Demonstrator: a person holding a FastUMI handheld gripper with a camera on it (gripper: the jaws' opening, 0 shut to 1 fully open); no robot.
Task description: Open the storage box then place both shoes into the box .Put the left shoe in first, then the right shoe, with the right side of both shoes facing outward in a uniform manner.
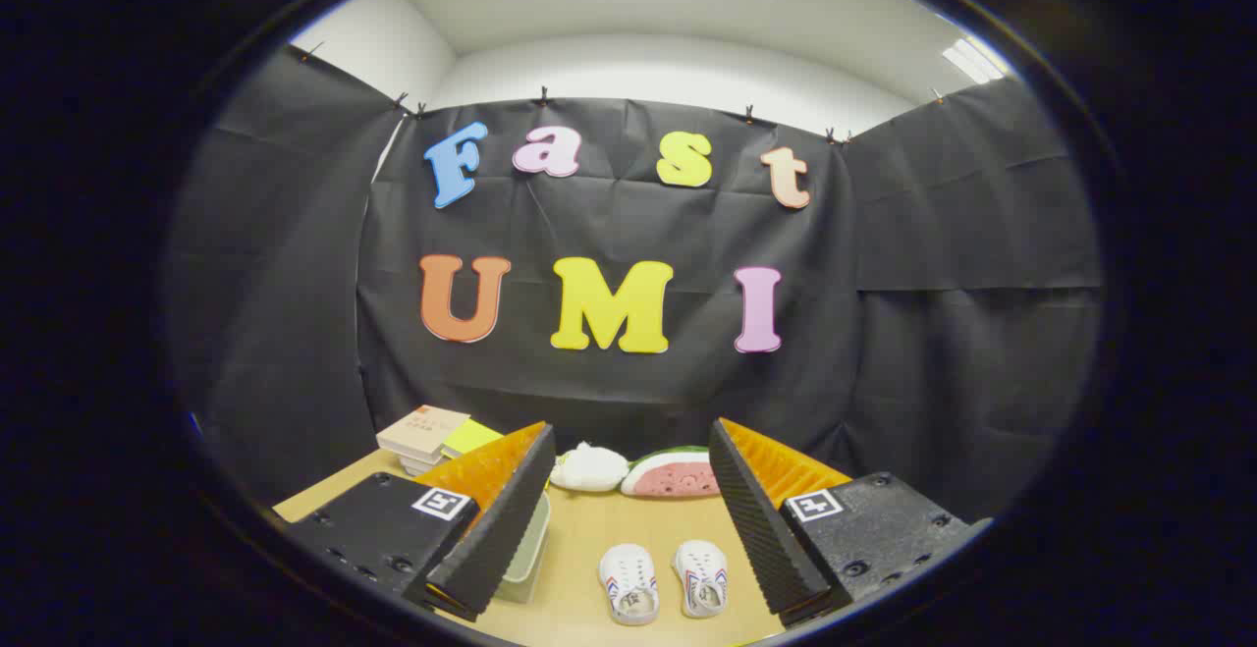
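Two shoes [664, 580] between spread claw [628, 519] fingers

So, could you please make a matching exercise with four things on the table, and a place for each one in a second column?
Things:
1. shoes
2. storage box
3. watermelon toy
4. books

Places:
A. partly behind the left finger
B. at the far left corner of the table
C. between the open fingers, near
D. by the wall, beyond the shoes

Pairs: 1-C, 2-A, 3-D, 4-B
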